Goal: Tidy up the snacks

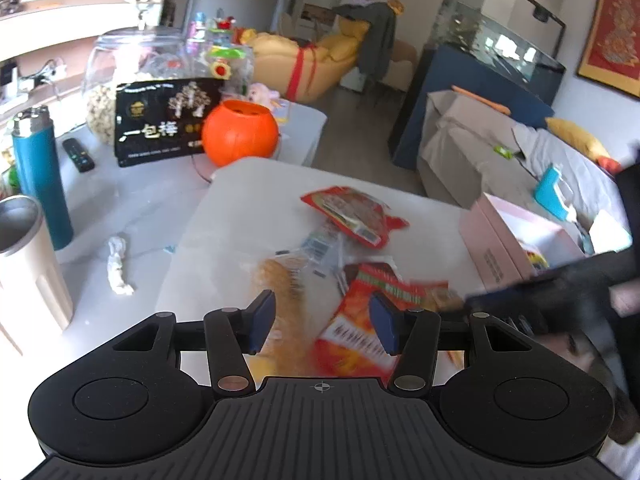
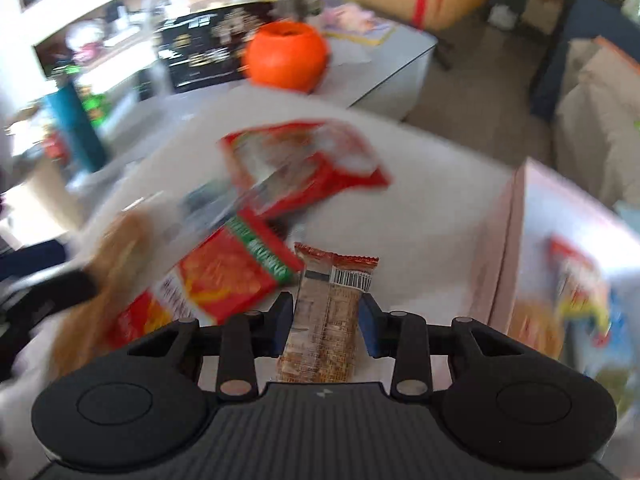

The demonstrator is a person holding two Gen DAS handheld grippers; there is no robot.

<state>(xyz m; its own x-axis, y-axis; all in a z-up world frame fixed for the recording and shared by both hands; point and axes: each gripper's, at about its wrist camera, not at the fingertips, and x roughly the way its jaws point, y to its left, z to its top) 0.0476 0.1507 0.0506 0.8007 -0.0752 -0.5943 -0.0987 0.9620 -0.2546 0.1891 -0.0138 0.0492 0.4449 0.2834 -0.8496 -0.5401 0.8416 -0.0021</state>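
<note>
Several snack packets lie on the white table [image 1: 240,208]. A red packet [image 1: 352,214] lies farthest, a clear packet [image 1: 320,246] below it, an orange-brown snack [image 1: 280,280] and a red-orange packet [image 1: 352,320] nearest. My left gripper [image 1: 322,322] is open above the last two. My right gripper [image 2: 326,326] is shut on a brown snack bar [image 2: 326,320] and holds it above the table, left of the pink box [image 2: 532,248]. The right gripper shows blurred at the right of the left wrist view [image 1: 560,296]. The red packet [image 2: 304,164] and red-orange packet [image 2: 224,280] show in the right wrist view.
The pink box [image 1: 508,236] at the table's right holds a few snacks. An orange pumpkin bucket [image 1: 239,132], a black bag [image 1: 160,120], a glass jar [image 1: 132,64], a teal bottle [image 1: 40,172], a steel cup [image 1: 24,264] and a crumpled tissue [image 1: 118,266] stand at the left.
</note>
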